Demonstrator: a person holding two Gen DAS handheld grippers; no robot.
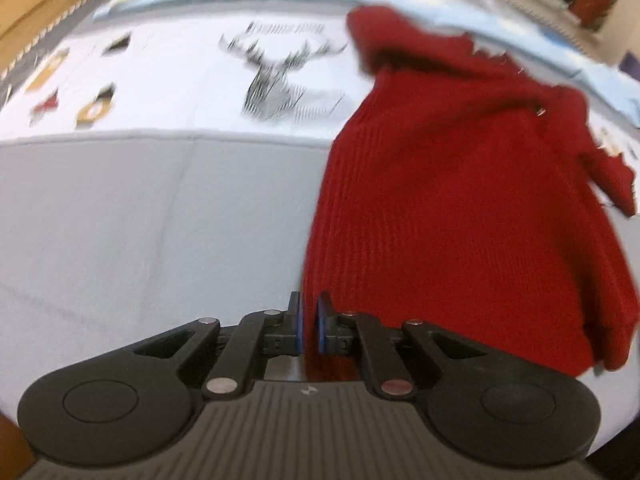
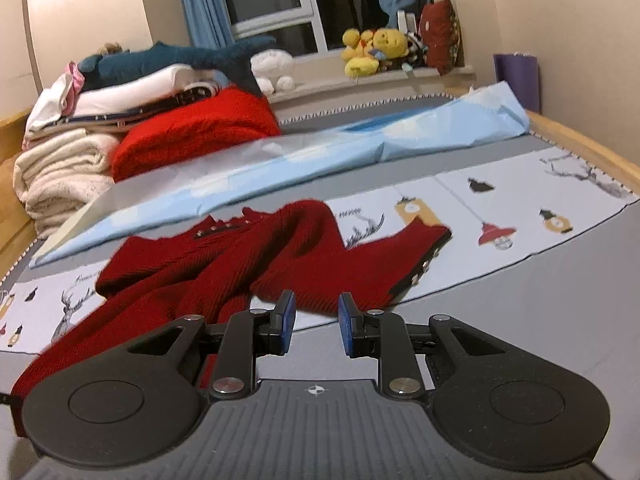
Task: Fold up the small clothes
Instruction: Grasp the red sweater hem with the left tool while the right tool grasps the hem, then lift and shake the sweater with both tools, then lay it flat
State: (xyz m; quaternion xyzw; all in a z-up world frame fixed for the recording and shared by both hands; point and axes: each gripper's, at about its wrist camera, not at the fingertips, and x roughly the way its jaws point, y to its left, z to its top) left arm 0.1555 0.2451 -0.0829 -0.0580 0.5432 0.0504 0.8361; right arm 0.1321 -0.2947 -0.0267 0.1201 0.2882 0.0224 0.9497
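A small red knit sweater (image 1: 460, 208) lies on the grey and white printed bed cover (image 1: 140, 208). In the left wrist view my left gripper (image 1: 309, 326) is shut on the sweater's near left edge, with red knit pinched between the blue pads. In the right wrist view the sweater (image 2: 240, 264) lies rumpled, one sleeve with a dark buttoned cuff (image 2: 420, 268) stretched to the right. My right gripper (image 2: 316, 320) is open and empty, just in front of the sweater's near edge, above the cover (image 2: 520, 312).
A light blue sheet (image 2: 320, 152) lies across the bed behind the sweater. Folded towels and clothes (image 2: 68, 152), a red knit (image 2: 200, 128) and a plush shark (image 2: 180, 60) are piled at the back left. Plush toys (image 2: 376, 50) sit on the windowsill. A wooden bed edge (image 2: 580, 144) runs at the right.
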